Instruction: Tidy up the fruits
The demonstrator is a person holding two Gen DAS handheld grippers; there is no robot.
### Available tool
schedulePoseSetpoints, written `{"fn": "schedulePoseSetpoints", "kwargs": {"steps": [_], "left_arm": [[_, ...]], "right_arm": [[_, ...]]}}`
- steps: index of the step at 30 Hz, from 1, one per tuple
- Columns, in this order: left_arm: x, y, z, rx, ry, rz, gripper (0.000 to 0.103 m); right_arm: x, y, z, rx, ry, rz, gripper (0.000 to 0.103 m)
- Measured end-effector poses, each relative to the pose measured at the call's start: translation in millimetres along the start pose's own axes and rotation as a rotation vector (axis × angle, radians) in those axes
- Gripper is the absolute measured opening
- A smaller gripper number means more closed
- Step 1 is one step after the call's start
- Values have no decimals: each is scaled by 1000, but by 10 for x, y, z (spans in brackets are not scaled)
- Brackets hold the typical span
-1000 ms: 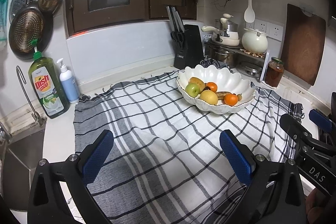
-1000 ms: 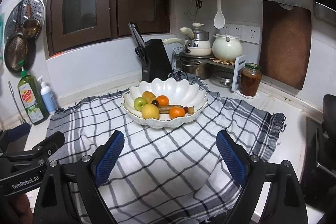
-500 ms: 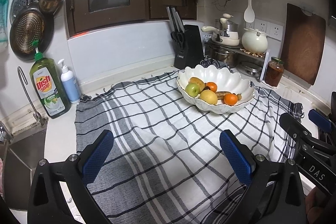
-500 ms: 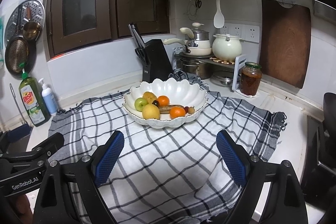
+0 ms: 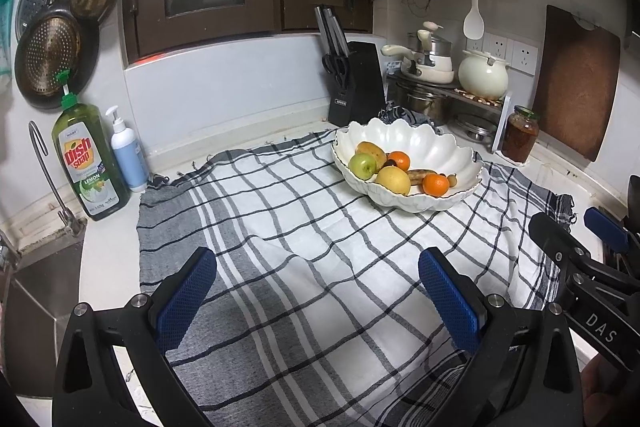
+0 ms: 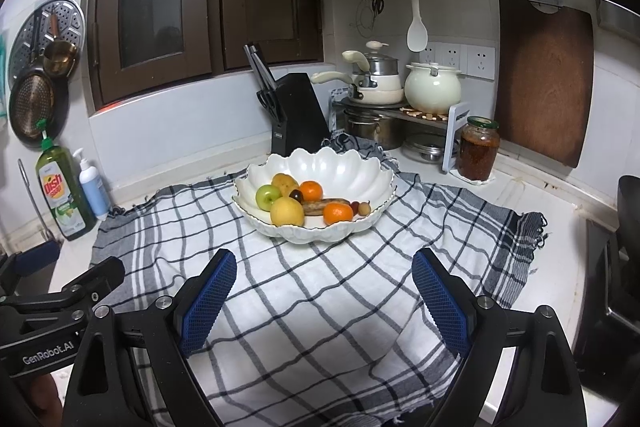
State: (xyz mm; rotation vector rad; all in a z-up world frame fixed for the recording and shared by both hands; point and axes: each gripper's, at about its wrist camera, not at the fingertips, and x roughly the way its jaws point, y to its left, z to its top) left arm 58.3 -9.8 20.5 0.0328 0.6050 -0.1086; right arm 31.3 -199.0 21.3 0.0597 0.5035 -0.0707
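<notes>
Both tongs, left (image 5: 316, 291) and right (image 6: 324, 291), gaping, empty; fruit bowl (image 6: 340, 167) well ahead on cloth (image 6: 304, 307).

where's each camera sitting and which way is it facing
Left wrist: on the left gripper, angled down across the checked cloth toward the bowl of fruit at upper right; its open jaws show, and the right gripper at the right edge.
Right wrist: on the right gripper, facing the bowl nearly straight ahead; its open jaws show, and the left gripper at lower left.
Shared: cloth, bowl, knife block, dish soap.
</notes>
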Motion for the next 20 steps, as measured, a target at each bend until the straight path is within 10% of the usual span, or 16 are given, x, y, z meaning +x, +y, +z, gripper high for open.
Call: {"fn": "schedulePoseSetpoints", "kwargs": {"steps": [20], "left_arm": [[22, -48, -3, 12, -7, -8, 103]], "right_arm": [[35, -21, -30, 10, 10, 3, 90]]}}
